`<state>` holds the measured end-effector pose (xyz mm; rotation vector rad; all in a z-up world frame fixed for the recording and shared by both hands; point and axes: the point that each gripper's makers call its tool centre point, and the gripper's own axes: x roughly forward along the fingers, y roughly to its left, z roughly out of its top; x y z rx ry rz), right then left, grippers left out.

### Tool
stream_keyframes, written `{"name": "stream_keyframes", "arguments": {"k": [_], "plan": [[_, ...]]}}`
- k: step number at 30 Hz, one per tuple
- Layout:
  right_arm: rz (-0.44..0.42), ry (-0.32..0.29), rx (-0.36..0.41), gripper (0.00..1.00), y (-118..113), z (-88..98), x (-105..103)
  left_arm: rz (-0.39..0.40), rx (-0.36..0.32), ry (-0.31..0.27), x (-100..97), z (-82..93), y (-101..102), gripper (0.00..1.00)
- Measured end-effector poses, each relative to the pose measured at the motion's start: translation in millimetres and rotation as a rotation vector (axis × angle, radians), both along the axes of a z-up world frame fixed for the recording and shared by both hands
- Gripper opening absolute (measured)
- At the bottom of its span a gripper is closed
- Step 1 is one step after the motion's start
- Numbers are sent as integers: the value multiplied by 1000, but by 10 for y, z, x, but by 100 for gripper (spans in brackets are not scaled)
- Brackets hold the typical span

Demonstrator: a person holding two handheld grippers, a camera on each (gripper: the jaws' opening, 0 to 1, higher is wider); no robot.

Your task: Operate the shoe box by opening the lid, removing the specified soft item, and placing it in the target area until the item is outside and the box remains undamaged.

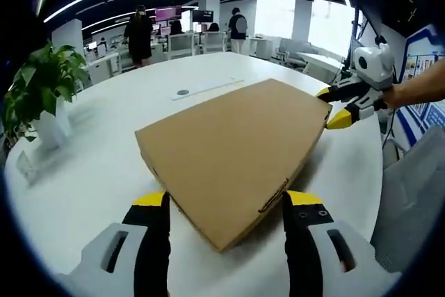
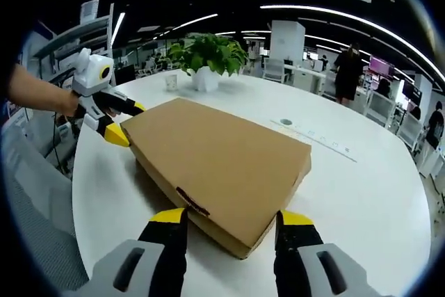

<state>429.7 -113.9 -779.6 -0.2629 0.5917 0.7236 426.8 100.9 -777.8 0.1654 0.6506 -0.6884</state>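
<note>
Box (image 1: pixel 233 154) is lying flat on the white worktop (image 1: pixel 90 172), lid fully closed; a tab slot is seen on the near edge in both views. No soft item is visible, so it is presumably inside. The target area cannot be identified from these views.

Progress: judged at the very start. The lid has not been lifted, nothing has been removed, nothing placed. No dents or tears are seen on the cardboard.

Left gripper (image 1: pixel 226 206): jaws spread wide, straddling the near corner of the box at its tab edge, nothing clamped. In the right gripper view it is seen at the opposite corner (image 2: pixel 118 123), yellow tips parted, just at or touching the box edge; contact cannot be confirmed.

Right gripper (image 2: pixel 229 224): jaws likewise spread, either side of its own near corner, nothing held. In the left gripper view it is seen at the far corner (image 1: pixel 339 106), tips apart around the edge.

Left to do: lid up, item out, item placed, all without crushing the cardboard.

Surroundings: a potted plant (image 1: pixel 42 85) stands well apart from the box, and a long flat strip (image 1: pixel 208 88) lies on the worktop beyond it. People are standing in the office behind.
</note>
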Motion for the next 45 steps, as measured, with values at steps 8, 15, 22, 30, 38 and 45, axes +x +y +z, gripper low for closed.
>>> {"name": "stream_keyframes", "arguments": {"k": [8,15,22,30,38,45], "plan": [[3,3,-2,45,41,5,-161,-31,7,9,-109,16,47,67],[12,5,-1,43,86,8,-294,-54,17,22,-177,5,115,67],[13,1,5,43,153,8,-392,-57,22,26,-287,16,168,67],[25,-6,16,42,248,15,-524,-64,28,32,-402,23,268,67],[50,-9,17,40,368,19,-655,-67,32,37,-527,29,390,67],[68,-12,19,40,487,20,-735,-63,35,41,-630,33,515,67]]}}
